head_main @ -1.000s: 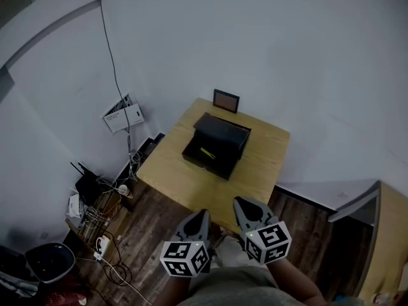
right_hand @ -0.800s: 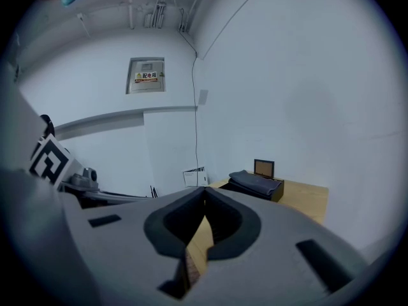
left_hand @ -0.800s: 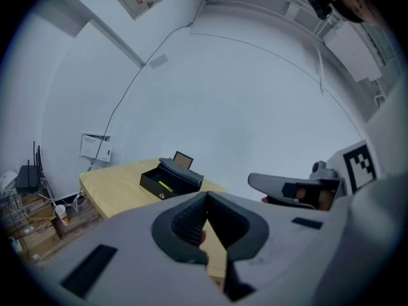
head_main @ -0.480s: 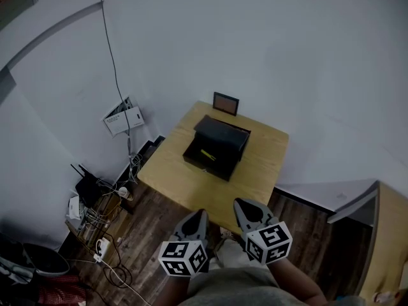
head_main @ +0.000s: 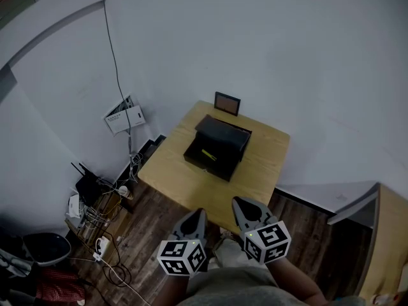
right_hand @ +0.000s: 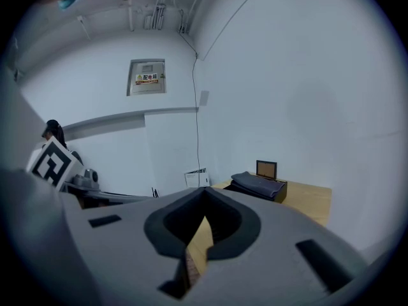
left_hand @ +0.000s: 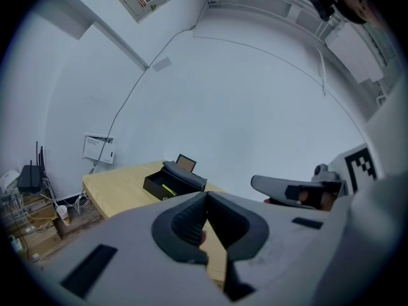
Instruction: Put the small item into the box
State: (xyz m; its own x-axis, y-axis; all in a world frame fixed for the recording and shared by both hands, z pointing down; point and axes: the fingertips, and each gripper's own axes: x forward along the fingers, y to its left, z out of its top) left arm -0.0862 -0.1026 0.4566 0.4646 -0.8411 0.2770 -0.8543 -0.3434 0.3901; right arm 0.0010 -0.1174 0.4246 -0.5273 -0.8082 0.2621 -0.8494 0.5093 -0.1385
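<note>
Box (head_main: 213, 166) — well beyond both jaws

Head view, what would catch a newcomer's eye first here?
The open black box sits at the middle of the wooden table, with a thin yellow item inside. Nearest the camera, the left gripper and right gripper hang shut and empty by the table's near edge.

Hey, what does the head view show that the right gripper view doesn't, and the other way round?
Only the head view: the yellow item inside the black box, and tangled cables on the floor. Only the right gripper view: a wall panel with a yellow label. Both: the wooden table, the box and the small frame behind it.
</note>
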